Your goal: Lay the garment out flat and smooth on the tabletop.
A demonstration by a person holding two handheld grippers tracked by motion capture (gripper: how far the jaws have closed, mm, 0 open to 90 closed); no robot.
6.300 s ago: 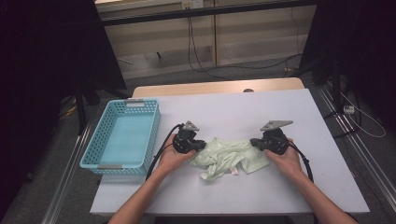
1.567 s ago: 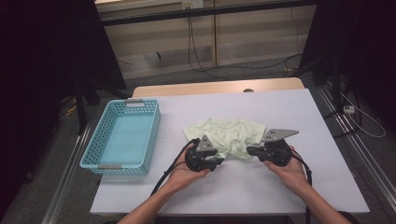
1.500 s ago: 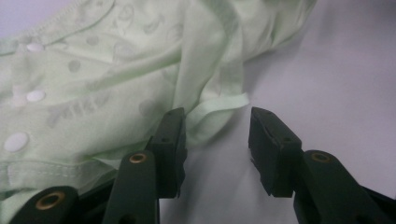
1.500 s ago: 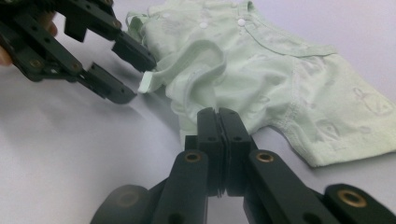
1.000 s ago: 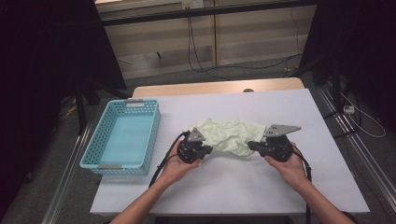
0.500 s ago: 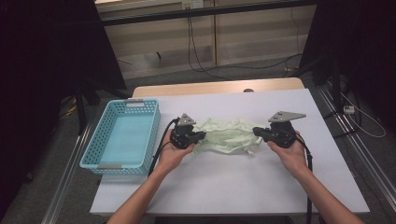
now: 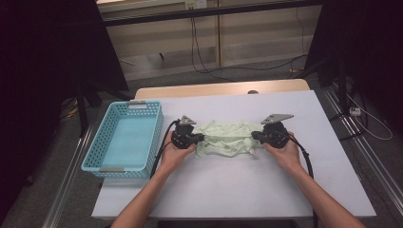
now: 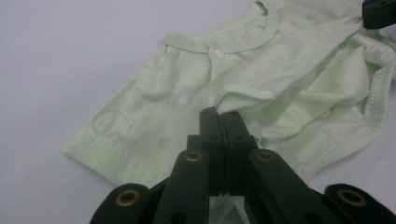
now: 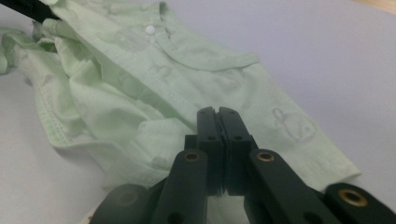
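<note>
A pale green baby shirt (image 7: 225, 137) with a faint print lies crumpled on the white table (image 7: 228, 190), stretched sideways between my two grippers. My left gripper (image 7: 199, 138) is shut on the shirt's left end. In the left gripper view its jaws (image 8: 222, 114) pinch a fold of the fabric (image 8: 187, 84) below the neckline and a small button. My right gripper (image 7: 255, 137) is shut on the right end. In the right gripper view its jaws (image 9: 218, 112) press together on the cloth (image 9: 140, 79) beside the hem.
A light blue plastic basket (image 7: 97, 140) stands empty at the table's left edge, close to my left hand. Cables trail from both grippers toward the person. Beyond the table's far edge are dark stands and floor cables.
Both hands have moved away from the person and slightly apart, carrying the shirt with them. The shirt is now drawn out into a flatter, wider band.
</note>
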